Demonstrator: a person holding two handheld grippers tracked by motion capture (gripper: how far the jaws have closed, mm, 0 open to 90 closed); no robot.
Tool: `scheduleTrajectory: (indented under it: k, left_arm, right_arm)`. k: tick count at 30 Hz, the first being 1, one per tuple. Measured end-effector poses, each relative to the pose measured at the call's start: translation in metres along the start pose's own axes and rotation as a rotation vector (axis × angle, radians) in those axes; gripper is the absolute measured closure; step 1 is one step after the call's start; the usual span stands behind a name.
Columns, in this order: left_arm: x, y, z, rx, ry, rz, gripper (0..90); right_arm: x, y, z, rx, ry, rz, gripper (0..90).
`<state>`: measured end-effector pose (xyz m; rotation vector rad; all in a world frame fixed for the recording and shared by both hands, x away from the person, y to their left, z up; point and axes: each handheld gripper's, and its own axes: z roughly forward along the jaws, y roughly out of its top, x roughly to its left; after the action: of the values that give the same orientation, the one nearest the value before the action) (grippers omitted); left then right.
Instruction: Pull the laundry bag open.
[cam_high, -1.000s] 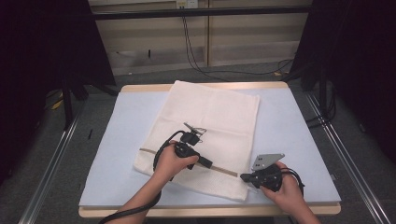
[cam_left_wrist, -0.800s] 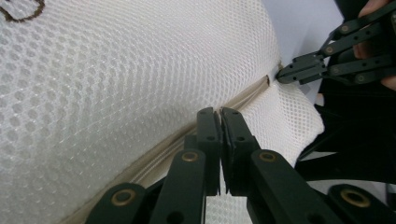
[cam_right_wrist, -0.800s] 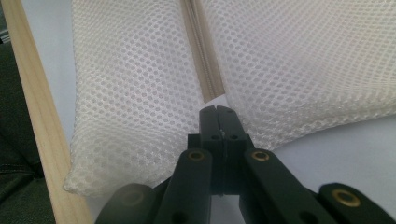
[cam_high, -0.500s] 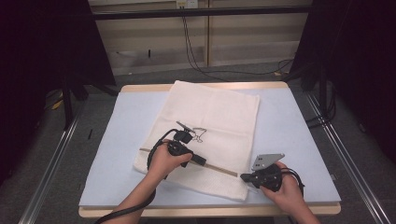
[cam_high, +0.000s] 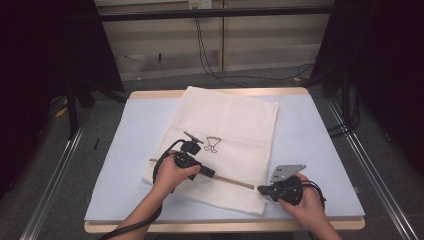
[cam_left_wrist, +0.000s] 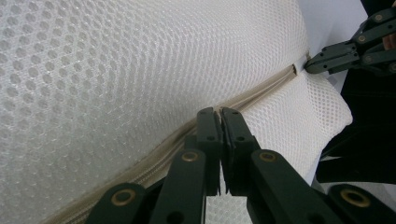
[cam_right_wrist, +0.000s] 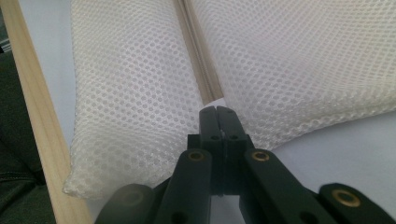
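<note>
A white mesh bag (cam_high: 235, 120) lies flat on the light blue table mat (cam_high: 315, 150), with a beige zipper (cam_high: 235, 181) running across its near end. My left gripper (cam_high: 211, 173) lies on the bag, jaws shut on the zipper line (cam_left_wrist: 261, 91); whether a slider sits between them is hidden. My right gripper (cam_high: 261, 190) is shut on the zipper's end at the bag's right edge. In the right gripper view its jaws (cam_right_wrist: 217, 111) meet the end of the zipper tape (cam_right_wrist: 201, 60). In the left gripper view the right gripper (cam_left_wrist: 312, 63) pinches that same end.
A small black line drawing (cam_high: 212, 144) is printed on the bag's middle. The table's wooden front edge (cam_high: 225, 227) runs just below both hands. Metal rails (cam_high: 370, 165) flank the table, and cables (cam_high: 210, 55) hang behind it.
My left gripper has slid slightly to the left along the zipper, leaving more zipper bare between the two grippers. The right hand has stayed put.
</note>
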<state>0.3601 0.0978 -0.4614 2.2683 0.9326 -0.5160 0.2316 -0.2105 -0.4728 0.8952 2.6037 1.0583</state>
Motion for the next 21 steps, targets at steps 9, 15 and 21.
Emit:
scheduleTrajectory:
  k: [9,15,21]
  left_arm:
    - [-0.001,0.001,0.004,0.024,0.01,0.021,87.1]
    - [-0.003,0.001,0.005,0.026,0.014,0.013,87.1]
    - [-0.005,0.002,0.008,0.026,0.018,0.006,87.1]
  right_arm:
    - [-0.004,0.006,-0.005,-0.063,-0.086,0.044,70.6]
    - [-0.005,0.007,0.013,-0.017,-0.09,0.083,57.3]
    - [-0.005,0.014,0.015,0.029,-0.037,0.097,84.4]
